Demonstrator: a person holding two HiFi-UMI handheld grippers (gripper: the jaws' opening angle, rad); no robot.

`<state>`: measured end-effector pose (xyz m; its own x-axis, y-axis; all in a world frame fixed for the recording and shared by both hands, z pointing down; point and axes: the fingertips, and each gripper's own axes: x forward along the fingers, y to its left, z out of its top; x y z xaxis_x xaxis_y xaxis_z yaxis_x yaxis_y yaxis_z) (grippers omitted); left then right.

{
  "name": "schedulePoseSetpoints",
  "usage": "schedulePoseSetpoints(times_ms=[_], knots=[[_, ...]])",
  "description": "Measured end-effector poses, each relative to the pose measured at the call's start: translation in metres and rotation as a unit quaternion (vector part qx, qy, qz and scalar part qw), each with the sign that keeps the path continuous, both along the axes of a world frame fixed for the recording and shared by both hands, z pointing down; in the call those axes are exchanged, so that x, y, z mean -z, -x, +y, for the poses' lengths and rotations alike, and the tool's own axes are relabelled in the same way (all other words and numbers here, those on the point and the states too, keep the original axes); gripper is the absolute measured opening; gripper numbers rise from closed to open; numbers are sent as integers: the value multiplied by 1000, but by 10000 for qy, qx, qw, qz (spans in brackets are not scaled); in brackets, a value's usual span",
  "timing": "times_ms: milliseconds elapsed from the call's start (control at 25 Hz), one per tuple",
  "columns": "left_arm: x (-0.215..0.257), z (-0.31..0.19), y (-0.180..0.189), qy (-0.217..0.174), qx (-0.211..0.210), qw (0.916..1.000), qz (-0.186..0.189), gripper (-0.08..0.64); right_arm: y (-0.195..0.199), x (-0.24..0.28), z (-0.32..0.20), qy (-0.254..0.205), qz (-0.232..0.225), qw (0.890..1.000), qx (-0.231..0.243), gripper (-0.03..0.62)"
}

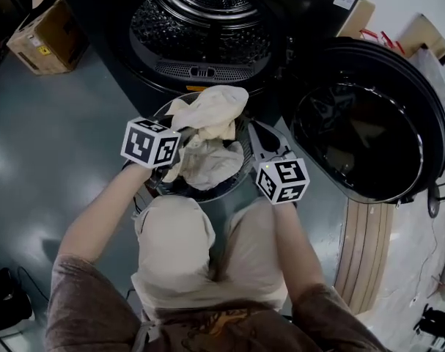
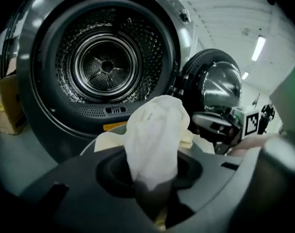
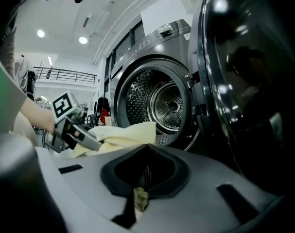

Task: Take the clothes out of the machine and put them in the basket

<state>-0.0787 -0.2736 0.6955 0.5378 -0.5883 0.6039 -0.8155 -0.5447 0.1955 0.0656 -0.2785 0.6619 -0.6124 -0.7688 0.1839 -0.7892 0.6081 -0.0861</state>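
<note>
Two grippers are at work just in front of the machine [image 1: 207,31]. The basket [image 1: 221,190] sits on the floor right below the machine's round hole. The left gripper [image 2: 154,183] has its jaws squeezed tight on a cream cloth [image 1: 211,108]. It holds the cloth up over the basket, in front of the machine. More cream clothes [image 1: 207,163] lie in the basket, under the held cloth. The right gripper [image 3: 143,186] has its jaws pinched on the basket's wire rim, on the side nearer the door [image 1: 365,138]. A small bit of pale cloth is caught in them too. The door hangs wide open at the machine's right side. A brown box [image 1: 42,35] sits on the floor at the machine's left side.
</note>
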Motion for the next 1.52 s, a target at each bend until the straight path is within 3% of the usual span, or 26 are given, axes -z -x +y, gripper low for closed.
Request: schedulePoseSetpoints(times_ms=[160,280,480,720,1000,1200,1280,1440,1520], knots=[[-24,30,15,458,-6,9988,-153,309,-12,4,-8,312,-594,9971,-351,-2],[-13,33,24,537,67,9985,66,325,-12,15,-13,589,-1084,9916,-393,-2],[40,14,34,314,117,9983,486,324,17,57,-25,815,-1073,9907,-209,-2],[166,9,44,86,227,9896,1421,308,54,156,-14,1187,-536,9910,298,-2],[361,28,57,-191,351,9835,1766,300,78,330,19,1688,-431,9808,872,-2],[492,34,66,-611,335,9839,1648,290,88,442,25,1562,-243,9827,965,-2],[537,31,68,-730,312,9809,1776,277,88,483,18,1470,-238,9848,897,-2],[607,32,61,-1014,97,9747,1989,226,85,550,10,1224,-195,9897,710,-2],[631,33,59,-1163,-33,9720,2040,157,83,574,10,1106,-179,9919,593,-2]])
